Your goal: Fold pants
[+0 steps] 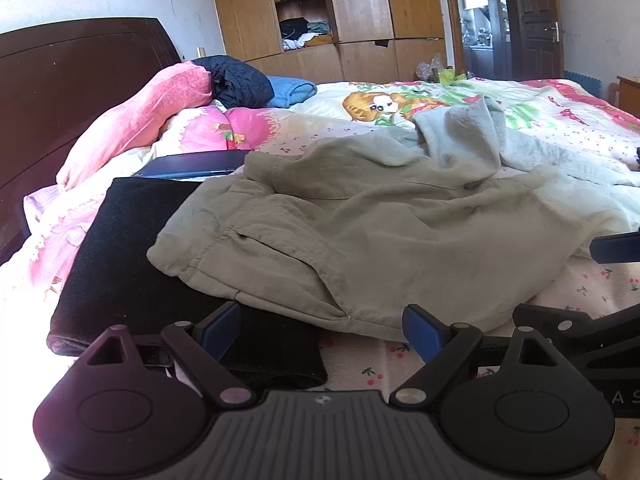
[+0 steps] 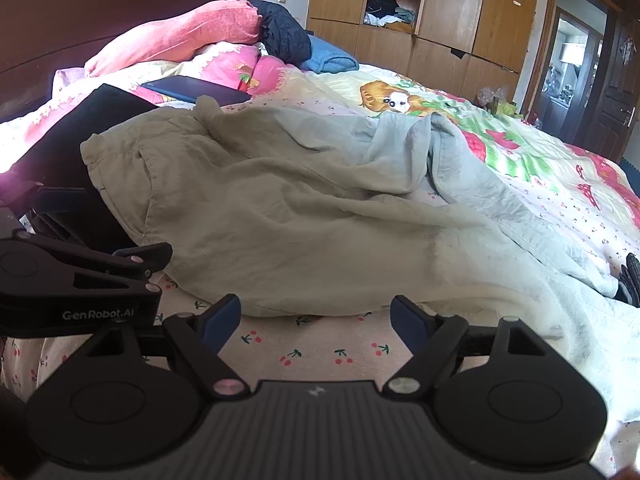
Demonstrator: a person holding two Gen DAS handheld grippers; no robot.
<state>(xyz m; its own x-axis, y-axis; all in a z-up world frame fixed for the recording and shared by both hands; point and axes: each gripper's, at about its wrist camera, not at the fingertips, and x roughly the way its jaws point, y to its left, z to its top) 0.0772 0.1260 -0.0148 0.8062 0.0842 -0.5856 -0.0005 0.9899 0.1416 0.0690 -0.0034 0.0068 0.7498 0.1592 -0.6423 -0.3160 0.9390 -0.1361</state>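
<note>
Pale khaki-grey pants (image 1: 360, 216) lie rumpled on the bed, waistband and pocket at the left, legs trailing right and bunched up at the back. They also show in the right wrist view (image 2: 304, 208). My left gripper (image 1: 324, 328) is open and empty, just short of the waistband's near edge. My right gripper (image 2: 316, 320) is open and empty, just short of the near edge of the pants' seat. The left gripper's body (image 2: 80, 280) shows at the left of the right wrist view.
A folded black garment (image 1: 132, 256) lies under the waistband's left side. A dark flat tablet-like object (image 1: 192, 166) lies behind it. Pink pillows (image 1: 136, 124), a navy jacket (image 1: 236, 80) and a blue towel (image 1: 290, 90) sit by the headboard. A wardrobe (image 1: 360, 4) stands beyond the bed.
</note>
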